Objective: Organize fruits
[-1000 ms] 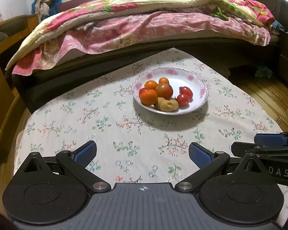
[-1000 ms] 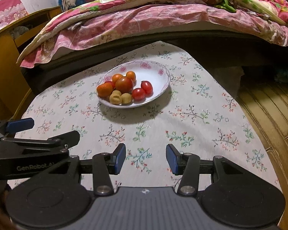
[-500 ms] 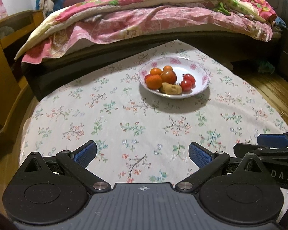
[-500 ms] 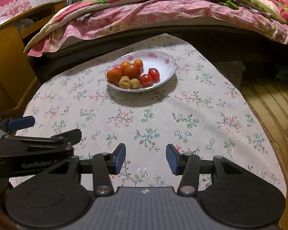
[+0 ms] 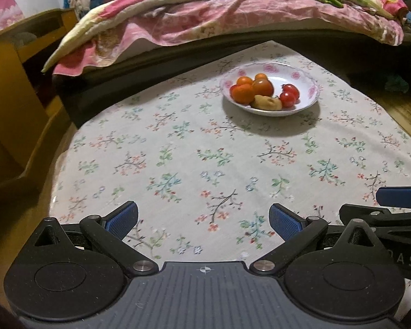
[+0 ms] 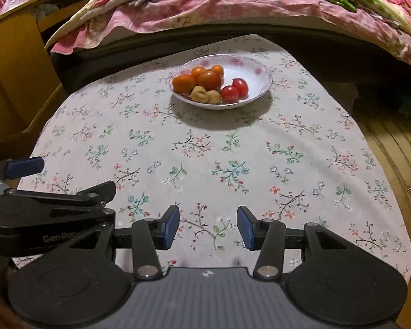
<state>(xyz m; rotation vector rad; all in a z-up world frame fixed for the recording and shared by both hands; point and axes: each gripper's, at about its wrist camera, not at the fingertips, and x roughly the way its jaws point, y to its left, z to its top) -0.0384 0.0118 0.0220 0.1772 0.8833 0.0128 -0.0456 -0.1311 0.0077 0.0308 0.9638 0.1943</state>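
Observation:
A white floral plate sits at the far side of a round table with a flowered cloth. On it lie orange tangerines, red cherry tomatoes and pale yellow-brown fruits. My left gripper is open and empty over the near edge of the table, far from the plate. My right gripper is open too, less wide, with nothing between its fingers. Each gripper shows at the edge of the other's view.
A bed with a pink floral quilt runs close behind the table. A yellow wooden cabinet stands at the left. Wooden floor lies to the right of the table.
Both grippers have pulled back from the plate, which now looks smaller and farther away. More of the tablecloth shows in front. Both stay open and empty.

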